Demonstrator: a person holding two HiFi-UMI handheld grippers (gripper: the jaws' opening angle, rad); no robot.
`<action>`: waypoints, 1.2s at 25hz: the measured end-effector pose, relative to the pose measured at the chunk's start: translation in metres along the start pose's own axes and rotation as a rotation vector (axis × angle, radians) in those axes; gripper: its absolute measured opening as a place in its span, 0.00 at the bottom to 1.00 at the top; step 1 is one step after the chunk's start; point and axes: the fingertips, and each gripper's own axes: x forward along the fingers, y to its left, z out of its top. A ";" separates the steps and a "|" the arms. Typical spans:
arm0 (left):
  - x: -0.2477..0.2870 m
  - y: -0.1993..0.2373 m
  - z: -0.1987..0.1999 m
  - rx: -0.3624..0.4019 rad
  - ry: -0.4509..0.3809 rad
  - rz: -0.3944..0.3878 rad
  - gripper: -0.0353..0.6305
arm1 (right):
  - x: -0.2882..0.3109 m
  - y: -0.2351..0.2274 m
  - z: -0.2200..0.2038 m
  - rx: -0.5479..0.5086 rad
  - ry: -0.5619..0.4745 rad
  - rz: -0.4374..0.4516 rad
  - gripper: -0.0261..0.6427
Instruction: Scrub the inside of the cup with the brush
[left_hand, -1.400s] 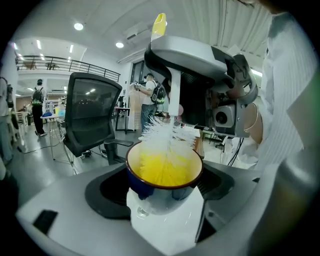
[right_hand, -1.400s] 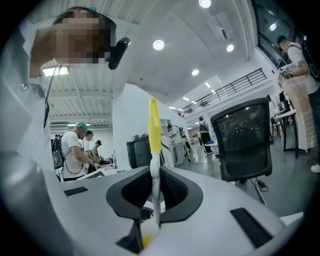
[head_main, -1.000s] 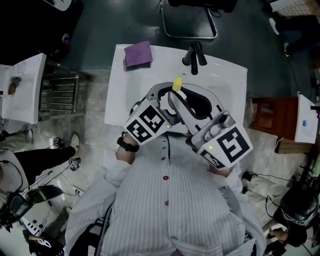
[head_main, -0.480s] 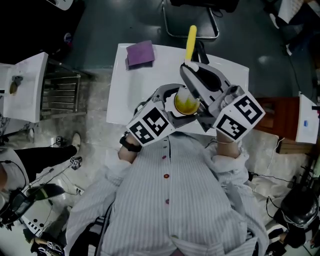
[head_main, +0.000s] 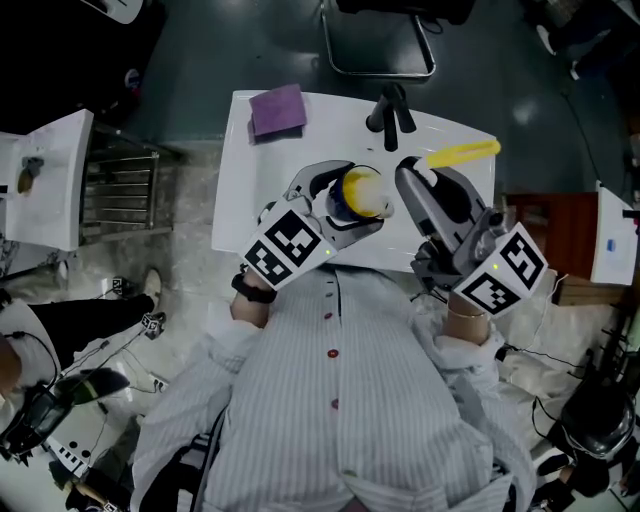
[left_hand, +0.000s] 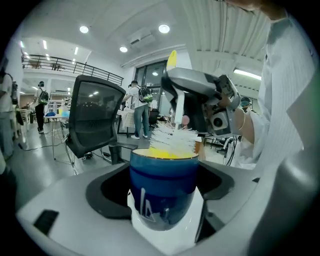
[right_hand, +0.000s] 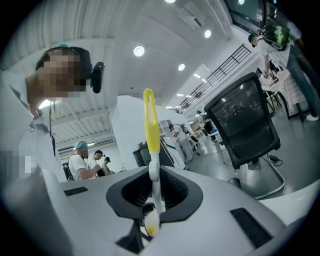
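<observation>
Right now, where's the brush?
Head view, right of centre: the brush is clamped in the right gripper, just right of the cup held by the left gripper.

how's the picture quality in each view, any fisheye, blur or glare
Head view: dim overall, the floor dark, the white table brightest, detail crisp. Left gripper view: heavy fisheye with black corners, the cup sharp, the ceiling lights bright but washing nothing out. Right gripper view: same fisheye bend, the brush handle clear, mosaic patches laid over faces.
</observation>
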 end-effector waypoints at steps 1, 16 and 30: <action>0.000 0.001 0.000 -0.001 -0.001 0.002 0.65 | 0.000 0.006 -0.001 -0.019 0.004 0.000 0.13; 0.001 -0.009 0.022 0.014 -0.088 -0.032 0.65 | 0.054 0.004 0.014 -0.154 0.055 0.000 0.12; -0.009 0.014 0.018 0.001 -0.093 0.023 0.65 | 0.000 0.000 0.015 -0.014 -0.017 -0.034 0.13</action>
